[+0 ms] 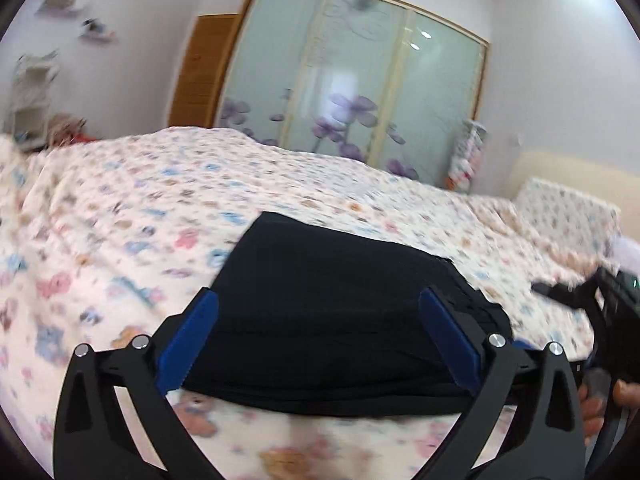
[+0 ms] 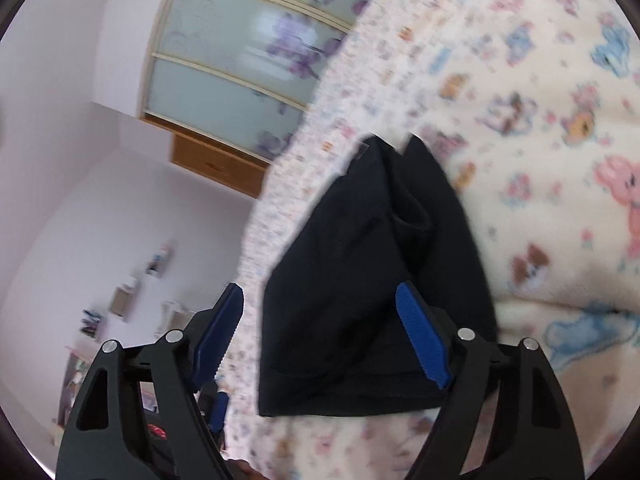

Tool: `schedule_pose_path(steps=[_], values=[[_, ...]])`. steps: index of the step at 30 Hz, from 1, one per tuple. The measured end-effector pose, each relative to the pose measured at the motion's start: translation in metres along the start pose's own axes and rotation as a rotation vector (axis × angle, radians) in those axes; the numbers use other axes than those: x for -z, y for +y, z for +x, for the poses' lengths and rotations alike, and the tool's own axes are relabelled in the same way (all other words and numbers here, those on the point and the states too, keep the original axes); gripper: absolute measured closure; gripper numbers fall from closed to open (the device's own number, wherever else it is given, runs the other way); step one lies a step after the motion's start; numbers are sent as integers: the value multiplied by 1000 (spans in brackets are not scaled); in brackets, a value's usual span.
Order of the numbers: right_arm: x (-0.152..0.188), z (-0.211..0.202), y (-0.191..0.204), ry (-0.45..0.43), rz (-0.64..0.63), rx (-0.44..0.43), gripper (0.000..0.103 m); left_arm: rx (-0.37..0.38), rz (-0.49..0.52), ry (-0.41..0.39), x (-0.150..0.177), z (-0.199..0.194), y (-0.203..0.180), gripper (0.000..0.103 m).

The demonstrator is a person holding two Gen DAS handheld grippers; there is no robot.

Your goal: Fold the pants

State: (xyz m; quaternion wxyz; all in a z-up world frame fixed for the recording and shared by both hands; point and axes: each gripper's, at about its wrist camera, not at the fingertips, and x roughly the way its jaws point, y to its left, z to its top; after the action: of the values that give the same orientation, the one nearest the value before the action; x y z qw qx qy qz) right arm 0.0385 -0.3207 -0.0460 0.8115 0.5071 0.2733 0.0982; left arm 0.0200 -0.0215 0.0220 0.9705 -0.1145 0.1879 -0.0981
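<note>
A: Black fabric, folded. The pants [image 1: 336, 320] lie as a compact stack on the bed [image 1: 120, 216], lower centre of the left wrist view, flat on the cartoon-print cover.

B: Confirmed from the right wrist view: pants [image 2: 360, 280] sit centre frame, two layers parted at the upper end. That view is rolled, so the bed [image 2: 540, 160] fills the right side and the wall the left.

A: Left gripper [image 1: 320, 340]: jaws spread wide, released. Blue pads [image 1: 188, 344] stand either side of the stack's near part. Neither pad presses the cloth, as far as the blurred frame shows.

B: Right gripper [image 2: 320, 336]: jaws apart, nothing clamped. One pad stands in front of the black fabric at lower right, the other stands off the fabric at lower left, with bed cover showing between it and the stack's edge. Contact at the right-hand pad: cannot tell.

A: Far right edge of the left view: the right gripper [image 1: 592, 292] shows as a dark blurred shape over the bed, with the person's hand [image 1: 600, 400] below it.

B: Background, left view: wardrobe [image 1: 352, 84] with frosted sliding doors and purple flowers, upper centre. Pillow [image 1: 568, 212] at right. Wall shelves [image 1: 60, 4] at upper left, blurred.
</note>
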Motion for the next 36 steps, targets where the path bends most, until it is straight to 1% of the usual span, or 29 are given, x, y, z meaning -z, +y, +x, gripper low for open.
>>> schedule_pose_path(steps=[2,5,7,10,12,14,15,18,19,21,22,23,25,26,27,28,32,36], values=[[-2,4,-1,-7,3,48,24,2,-29,48,-1,13,4,2],[-5,13,1,-23,-28,139,24,-14,-41,102,-3,26,6,2],[-7,18,0,-39,-29,170,24,-12,-37,129,-1,27,8,2],[-7,25,-4,-60,-27,190,24,-1,-24,123,3,23,4,2],[-10,28,-4,-85,-59,215,32,5,-19,109,3,21,3,2],[-16,30,-6,-106,-76,225,47,8,-14,100,3,18,1,2],[-18,33,-8,-109,-78,221,48,8,-13,97,3,17,1,2],[-18,34,-6,-111,-103,213,56,10,-18,91,3,16,1,2],[-17,31,-5,-112,-110,205,61,9,-25,93,2,17,2,2],[-16,25,0,-124,-120,163,76,4,-36,99,2,19,4,2],[-15,23,4,-133,-134,165,79,0,-42,101,2,19,5,2],[-12,20,11,-141,-169,177,80,-4,-49,102,3,20,6,2],[-3,19,30,-161,-281,210,81,-5,-65,102,3,20,9,2],[1,18,37,-165,-318,219,81,-7,-76,102,3,21,11,2],[2,18,39,-168,-331,220,81,-9,-83,104,3,21,13,2],[2,17,39,-170,-323,211,82,-12,-92,108,3,22,14,2],[-3,0,26,-179,-213,134,84,-12,-106,108,1,24,18,2],[1,-19,30,-200,-210,109,84,-23,-127,78,-3,22,24,2]])
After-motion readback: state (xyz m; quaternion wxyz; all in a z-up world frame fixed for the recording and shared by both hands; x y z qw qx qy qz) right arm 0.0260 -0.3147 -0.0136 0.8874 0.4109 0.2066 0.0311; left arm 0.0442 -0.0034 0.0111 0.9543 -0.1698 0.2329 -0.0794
